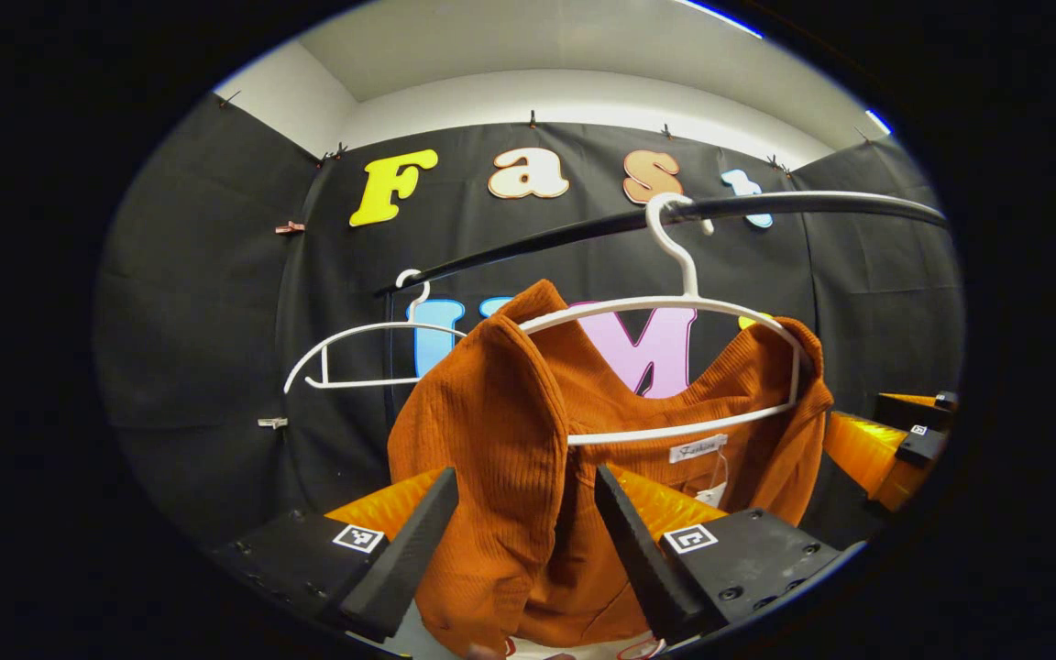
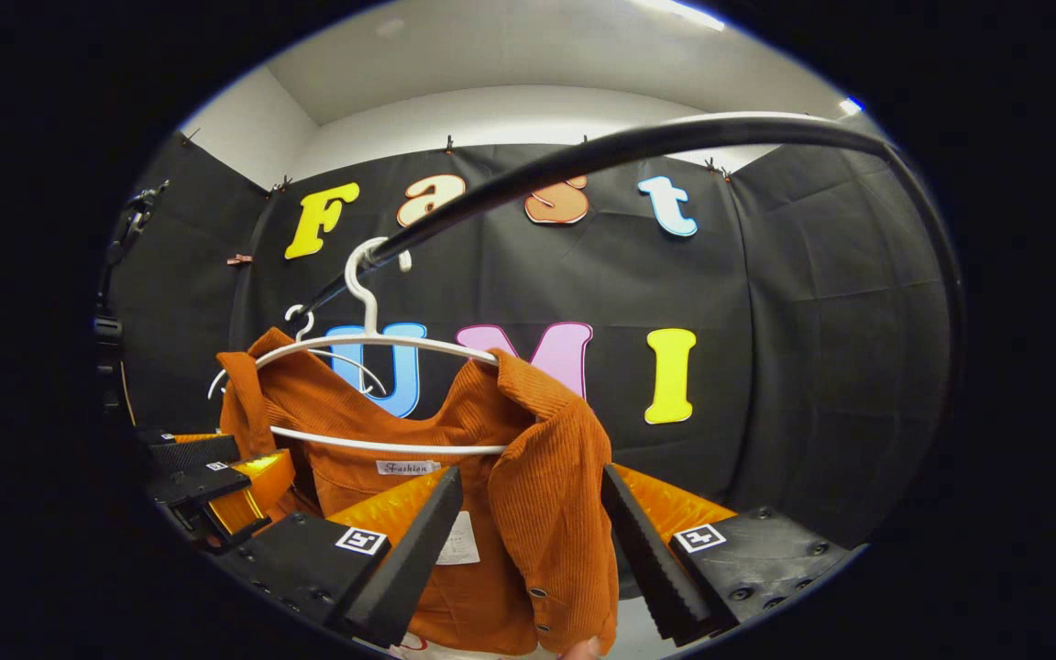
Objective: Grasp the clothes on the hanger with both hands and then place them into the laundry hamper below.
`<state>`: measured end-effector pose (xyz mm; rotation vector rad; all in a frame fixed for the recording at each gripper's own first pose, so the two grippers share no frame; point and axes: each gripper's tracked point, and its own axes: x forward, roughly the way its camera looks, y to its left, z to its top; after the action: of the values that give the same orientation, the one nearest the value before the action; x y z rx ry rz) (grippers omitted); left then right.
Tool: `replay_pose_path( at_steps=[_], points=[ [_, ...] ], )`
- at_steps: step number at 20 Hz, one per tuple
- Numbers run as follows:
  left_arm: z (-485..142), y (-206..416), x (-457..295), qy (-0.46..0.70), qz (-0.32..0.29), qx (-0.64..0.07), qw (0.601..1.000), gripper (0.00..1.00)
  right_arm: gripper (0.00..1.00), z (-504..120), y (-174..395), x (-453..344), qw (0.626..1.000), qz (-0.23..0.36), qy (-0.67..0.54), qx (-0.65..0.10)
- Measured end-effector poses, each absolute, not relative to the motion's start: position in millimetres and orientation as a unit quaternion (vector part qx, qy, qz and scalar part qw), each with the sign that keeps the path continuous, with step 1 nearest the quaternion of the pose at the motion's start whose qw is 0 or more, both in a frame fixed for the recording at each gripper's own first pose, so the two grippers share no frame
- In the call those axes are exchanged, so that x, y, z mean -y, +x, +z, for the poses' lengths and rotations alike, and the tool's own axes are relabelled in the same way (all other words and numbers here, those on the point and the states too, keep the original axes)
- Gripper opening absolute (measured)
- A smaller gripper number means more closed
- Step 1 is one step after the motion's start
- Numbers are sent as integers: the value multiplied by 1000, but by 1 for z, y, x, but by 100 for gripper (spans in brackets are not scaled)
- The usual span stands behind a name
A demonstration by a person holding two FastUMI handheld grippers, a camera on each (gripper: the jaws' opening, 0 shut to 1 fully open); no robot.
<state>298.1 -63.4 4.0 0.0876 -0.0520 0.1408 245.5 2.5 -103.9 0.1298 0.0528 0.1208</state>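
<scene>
An orange ribbed garment (image 1: pixel 491 412) hangs on a white hanger (image 1: pixel 686 301) hooked over a black rail (image 1: pixel 766 206). In the left gripper view, my left gripper (image 1: pixel 523 477) is open, its two fingers on either side of the garment's near shoulder and sleeve. In the right gripper view, the same garment (image 2: pixel 551 458) hangs on its hanger (image 2: pixel 372 341). My right gripper (image 2: pixel 533 477) is also open and straddles the other shoulder. Each gripper shows in the other's view: the right gripper (image 1: pixel 904 440) at the far right, the left gripper (image 2: pixel 207 477) at the lower left.
An empty second white hanger (image 1: pixel 354 344) hangs farther along the rail (image 2: pixel 629 142), behind the garment. A black upright post (image 2: pixel 111 321) stands at the left edge of the right gripper view. Black cloth walls close in the back and sides.
</scene>
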Motion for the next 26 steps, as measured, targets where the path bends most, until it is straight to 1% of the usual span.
replay_pose_path(
  at_steps=[1, 2, 5, 8, 9, 10, 11, 13, 14, 15, 16, 17, 18, 20, 22, 23, 24, 26],
  points=[
    [4, 303, 59, 48, 79, 27, 995, 92, 98, -107, 251, -3, 996, 59, 67, -28],
    [5, 307, 57, 49, 84, 29, 995, 95, 98, -110, 256, -6, 995, 59, 69, -30],
    [4, 315, 54, 60, 84, 23, 994, 57, 98, -116, 266, -11, 995, 60, 72, -34],
    [5, 316, 58, 47, 62, 22, 997, 19, 98, -117, 271, -17, 995, 61, 75, -32],
    [4, 313, 58, 45, 58, 19, 997, 8, 98, -119, 273, -17, 995, 59, 74, -32],
    [3, 314, 57, 43, 55, 14, 997, 4, 99, -121, 276, -16, 995, 57, 73, -33],
    [1, 312, 57, 44, 55, 10, 997, 5, 98, -123, 279, -16, 995, 52, 74, -36],
    [1, 310, 57, 45, 57, 9, 997, 3, 98, -129, 282, -21, 994, 55, 88, -42],
    [2, 309, 56, 46, 58, 8, 997, 3, 95, -131, 290, -19, 994, 51, 91, -41],
    [1, 309, 57, 45, 58, 8, 997, 3, 99, -133, 294, -19, 994, 51, 93, -41],
    [1, 308, 57, 45, 58, 8, 997, 3, 82, -135, 299, -19, 993, 52, 95, -41],
    [2, 309, 57, 46, 57, 8, 997, 3, 79, -135, 305, -20, 993, 53, 99, -42],
    [2, 309, 56, 46, 55, 7, 997, 5, 65, -138, 308, -20, 992, 56, 105, -44],
    [0, 308, 57, 51, 50, 7, 997, 3, 36, -153, 312, -17, 988, 60, 126, -68],
    [3, 307, 57, 56, 45, 10, 997, 5, 7, -157, 309, -32, 973, 98, 186, -92],
    [3, 307, 56, 58, 45, 11, 997, 5, 6, -151, 307, -33, 967, 106, 208, -103],
    [5, 307, 56, 60, 44, 10, 997, 5, 5, -161, 309, -38, 958, 120, 234, -116],
    [6, 307, 56, 55, 44, 6, 997, 3, 4, -161, 306, -41, 937, 140, 280, -153]
  ],
)
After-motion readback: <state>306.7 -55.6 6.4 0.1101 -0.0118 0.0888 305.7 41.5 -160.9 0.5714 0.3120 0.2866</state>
